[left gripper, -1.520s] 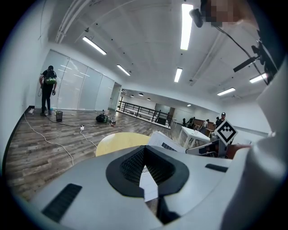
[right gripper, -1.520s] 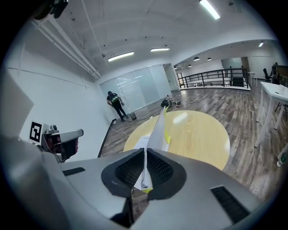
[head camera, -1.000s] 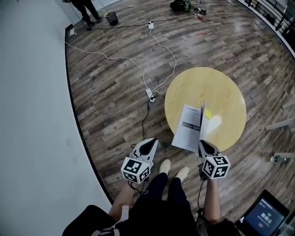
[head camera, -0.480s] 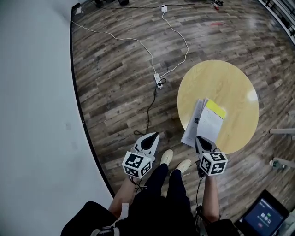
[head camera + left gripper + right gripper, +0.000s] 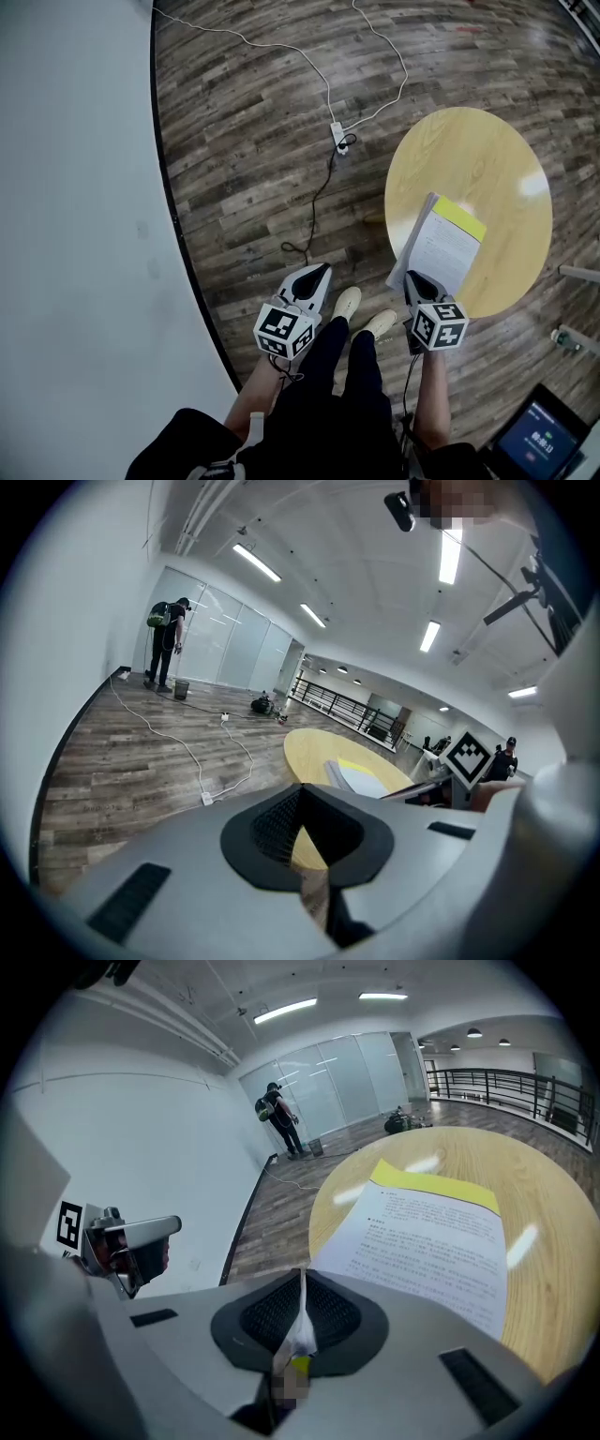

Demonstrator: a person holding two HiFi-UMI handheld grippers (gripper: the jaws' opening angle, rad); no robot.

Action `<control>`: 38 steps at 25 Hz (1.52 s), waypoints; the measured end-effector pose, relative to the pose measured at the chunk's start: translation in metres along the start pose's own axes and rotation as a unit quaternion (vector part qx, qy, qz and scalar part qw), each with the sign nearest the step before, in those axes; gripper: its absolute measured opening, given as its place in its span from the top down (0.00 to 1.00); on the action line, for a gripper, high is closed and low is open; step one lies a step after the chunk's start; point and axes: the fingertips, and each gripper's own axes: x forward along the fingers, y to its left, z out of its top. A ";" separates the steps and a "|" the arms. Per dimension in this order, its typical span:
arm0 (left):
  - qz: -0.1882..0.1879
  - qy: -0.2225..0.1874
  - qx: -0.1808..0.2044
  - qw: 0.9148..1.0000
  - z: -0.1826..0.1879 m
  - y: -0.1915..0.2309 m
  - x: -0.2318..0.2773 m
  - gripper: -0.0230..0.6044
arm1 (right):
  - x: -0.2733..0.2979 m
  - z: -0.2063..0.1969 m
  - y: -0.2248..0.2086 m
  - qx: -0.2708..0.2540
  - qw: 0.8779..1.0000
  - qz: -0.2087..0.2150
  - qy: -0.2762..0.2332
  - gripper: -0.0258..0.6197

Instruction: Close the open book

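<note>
The book (image 5: 448,246) lies shut on the round yellow table (image 5: 487,159), a white printed cover with a yellow strip at its far edge. My right gripper (image 5: 413,277) is at the book's near corner by the table's near rim. In the right gripper view the book (image 5: 431,1241) spreads just beyond the right gripper (image 5: 302,1279), whose jaws are shut on a thin white sheet edge. My left gripper (image 5: 314,274) hangs over the floor left of the table, shut on nothing. From the left gripper (image 5: 298,794) the table (image 5: 309,747) and book (image 5: 361,778) lie ahead.
A white cable with a power strip (image 5: 337,141) runs across the wooden floor left of the table. A white wall (image 5: 84,187) curves along the left. My shoes (image 5: 349,302) stand between the grippers. A laptop screen (image 5: 544,441) sits low right. A person (image 5: 167,639) stands far off.
The page that stood upright a second ago has swung over and now lies flat on the book. Both grippers have sunk lower, the right one still at the book's near corner.
</note>
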 end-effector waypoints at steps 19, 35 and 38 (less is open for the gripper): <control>0.021 0.006 -0.027 0.999 -0.021 0.024 -0.001 0.97 | 0.026 -0.016 -0.002 0.021 0.999 0.008 0.030 0.92; 0.009 -0.020 0.013 1.000 0.015 -0.009 -0.018 0.97 | -0.008 0.002 0.027 0.016 0.999 0.049 -0.006 0.61; 0.002 -0.024 0.019 1.000 0.020 -0.018 -0.019 0.97 | -0.019 0.009 0.027 0.015 0.999 0.046 -0.021 0.61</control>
